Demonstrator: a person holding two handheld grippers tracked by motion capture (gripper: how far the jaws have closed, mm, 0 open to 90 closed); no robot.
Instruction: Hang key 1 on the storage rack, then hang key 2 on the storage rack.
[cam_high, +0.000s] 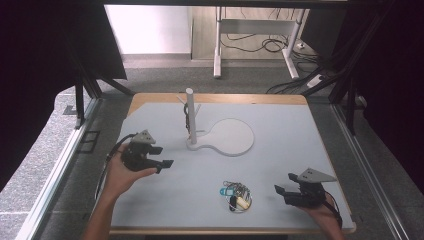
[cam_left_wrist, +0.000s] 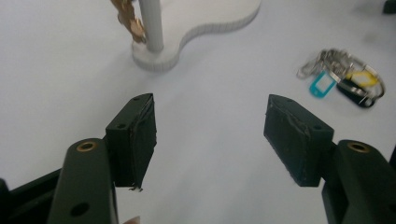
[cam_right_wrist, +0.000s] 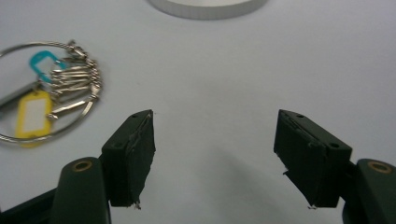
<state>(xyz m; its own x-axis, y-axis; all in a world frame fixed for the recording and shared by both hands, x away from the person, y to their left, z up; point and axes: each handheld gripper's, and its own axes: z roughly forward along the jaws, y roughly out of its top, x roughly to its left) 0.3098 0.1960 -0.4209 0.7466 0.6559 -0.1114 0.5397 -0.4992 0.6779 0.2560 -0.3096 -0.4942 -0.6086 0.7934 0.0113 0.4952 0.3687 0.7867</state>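
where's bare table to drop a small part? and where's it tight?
Bare: the far right of the table, beyond the stand's round base; the far left corner, left of the post; and the middle strip between the base and the key ring bundle. Tight: the near edge, where the bundle lies between the left tongs and right tongs.

Lab, black curtains (cam_high: 35, 60), floor cables (cam_high: 300, 75), frame rig (cam_high: 80, 100)

Key bunch (cam_high: 235, 195) on table (cam_high: 280, 160), nr white peg stand (cam_high: 220, 136).
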